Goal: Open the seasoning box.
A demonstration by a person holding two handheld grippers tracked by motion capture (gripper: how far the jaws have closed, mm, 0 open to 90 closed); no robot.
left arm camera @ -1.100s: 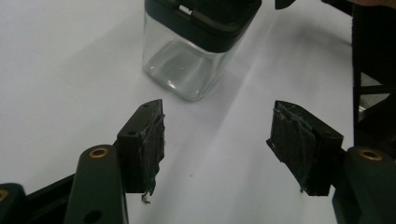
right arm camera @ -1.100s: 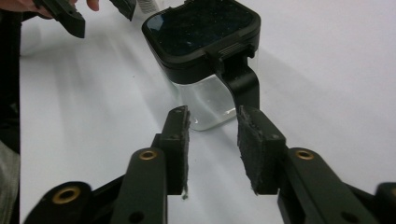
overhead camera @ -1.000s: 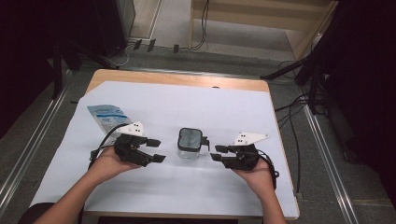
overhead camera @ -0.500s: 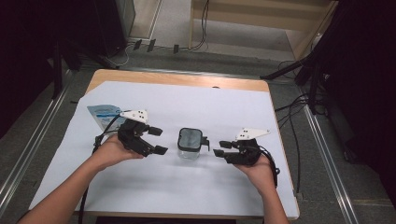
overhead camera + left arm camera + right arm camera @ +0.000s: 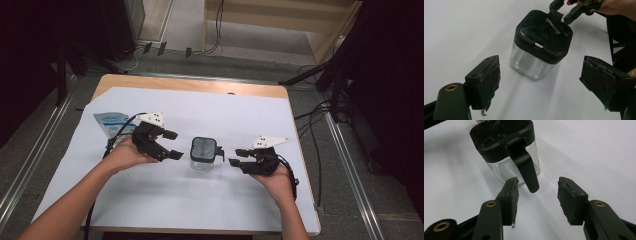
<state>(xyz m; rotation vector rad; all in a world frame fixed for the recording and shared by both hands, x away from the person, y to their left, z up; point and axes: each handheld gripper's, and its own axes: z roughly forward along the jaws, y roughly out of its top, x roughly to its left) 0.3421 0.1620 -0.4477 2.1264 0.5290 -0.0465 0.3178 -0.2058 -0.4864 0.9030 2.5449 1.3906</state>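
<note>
Clear square glass jar with a black lid [image 5: 203, 154] stands mid-frame on the white sheet [image 5: 210, 200]. Left gripper [image 5: 172, 145] is spread wide beside it; right gripper [image 5: 233, 157], just been opening, is apart, empty.

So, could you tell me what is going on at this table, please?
A person holds tongs in each hand on either side of a small clear jar with a black lid. Neither grips it. The left tongs are open and stand clear of the jar. The right tongs have just been opening; the lid's black latch hangs just ahead of their gap, untouched. A blue packet lies on the white sheet.
</note>
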